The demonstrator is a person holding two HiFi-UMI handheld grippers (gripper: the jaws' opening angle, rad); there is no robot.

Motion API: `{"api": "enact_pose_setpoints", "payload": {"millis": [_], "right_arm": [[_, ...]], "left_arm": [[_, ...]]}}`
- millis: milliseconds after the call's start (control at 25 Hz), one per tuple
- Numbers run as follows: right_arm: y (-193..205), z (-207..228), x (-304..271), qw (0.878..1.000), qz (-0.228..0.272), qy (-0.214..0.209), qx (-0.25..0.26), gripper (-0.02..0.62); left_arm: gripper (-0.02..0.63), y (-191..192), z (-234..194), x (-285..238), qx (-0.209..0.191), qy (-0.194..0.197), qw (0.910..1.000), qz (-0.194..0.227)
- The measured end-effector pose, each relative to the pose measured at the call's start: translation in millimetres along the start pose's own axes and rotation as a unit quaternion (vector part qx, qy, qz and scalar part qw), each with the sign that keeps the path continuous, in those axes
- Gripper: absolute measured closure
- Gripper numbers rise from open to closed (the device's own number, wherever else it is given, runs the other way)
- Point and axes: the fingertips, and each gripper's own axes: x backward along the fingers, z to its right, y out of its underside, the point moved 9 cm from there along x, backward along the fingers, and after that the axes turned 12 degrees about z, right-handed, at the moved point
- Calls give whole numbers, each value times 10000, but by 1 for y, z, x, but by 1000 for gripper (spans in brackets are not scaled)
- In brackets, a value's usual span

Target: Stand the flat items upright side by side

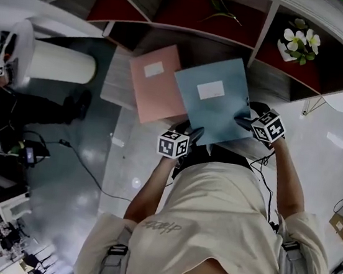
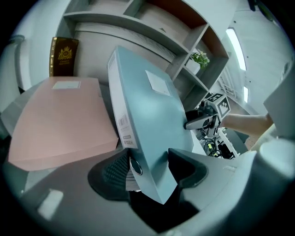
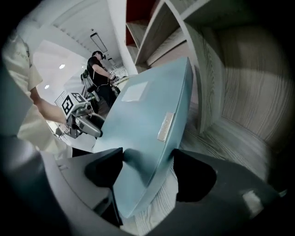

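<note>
Head view: blue folder (image 1: 216, 105) raised off shelf (image 1: 278, 85), 2 near corners clamped by left gripper (image 1: 192, 133) and right gripper (image 1: 244, 120); pink folder (image 1: 157, 81) flat at left. Risk: slip or twist from corner-only grips.

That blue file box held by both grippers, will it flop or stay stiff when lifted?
Likely stiff: the blue file box looks flat though held only at two near corners. Its thick spine suggests it should stand without tipping easily.
</note>
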Motion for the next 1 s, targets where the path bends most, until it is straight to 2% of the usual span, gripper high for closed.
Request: {"api": "enact_pose_setpoints", "payload": {"millis": [320, 520, 720, 800, 880, 1000], "right_arm": [[-15, -21, 12, 9926, 427, 306, 1098, 258], [-21, -27, 15, 9719, 629, 641, 2175, 265], [-19, -25, 14, 9497, 612, 870, 2947, 268], [-14, -26, 16, 9411, 547, 987, 3187, 283], [-11, -27, 18, 9396, 541, 1033, 3217, 299], [-10, -28, 18, 9427, 594, 1045, 3114, 307]], "left_arm": [[368, -15, 8, 22, -373, -117, 9988, 287], [385, -18, 12, 23, -540, -144, 9978, 368], [394, -11, 16, 22, -683, -49, 9971, 322], [390, -7, 18, 22, -883, -17, 9956, 313], [383, -5, 20, 22, -1097, 2, 9933, 368], [285, -5, 21, 19, -1266, 6, 9908, 474]]}}
